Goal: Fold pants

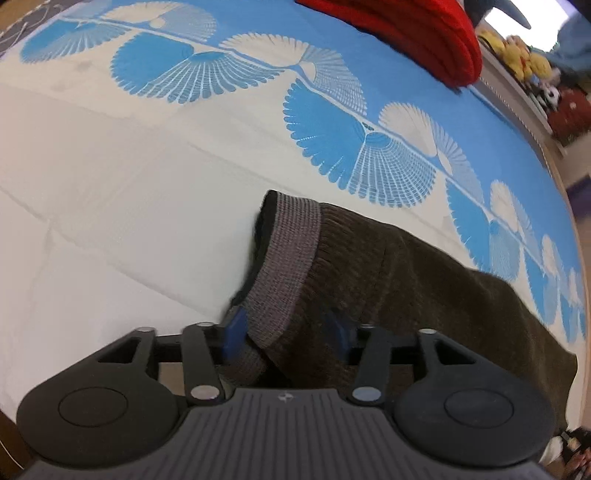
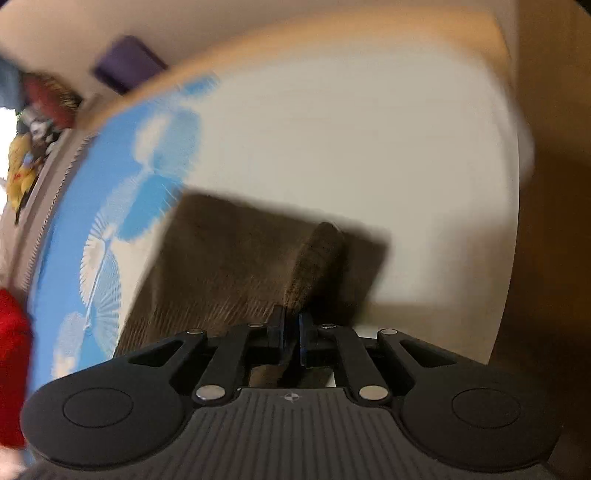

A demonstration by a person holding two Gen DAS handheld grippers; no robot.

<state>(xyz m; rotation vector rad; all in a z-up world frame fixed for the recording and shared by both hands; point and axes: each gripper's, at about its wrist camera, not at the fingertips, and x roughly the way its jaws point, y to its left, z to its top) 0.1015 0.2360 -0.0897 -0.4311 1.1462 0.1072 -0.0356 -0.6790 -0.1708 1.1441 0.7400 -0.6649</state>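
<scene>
Dark brown-grey pants (image 1: 406, 277) with a ribbed grey cuff (image 1: 291, 266) lie on a bed cover (image 1: 110, 184). In the left wrist view my left gripper (image 1: 288, 328) stands wide open; the cuff lies between its blue pads (image 1: 234, 330), and the right pad is partly covered by cloth. In the blurred right wrist view the pants (image 2: 229, 266) lie flat ahead, and my right gripper (image 2: 291, 332) is shut on a raised ridge of the pants fabric (image 2: 317, 258).
The cover is white with a blue fan pattern (image 1: 388, 162). A red knitted item (image 1: 424, 33) lies at the far side. Soft toys (image 1: 524, 55) sit on a shelf beyond the bed edge. A purple object (image 2: 125, 62) is beyond the bed.
</scene>
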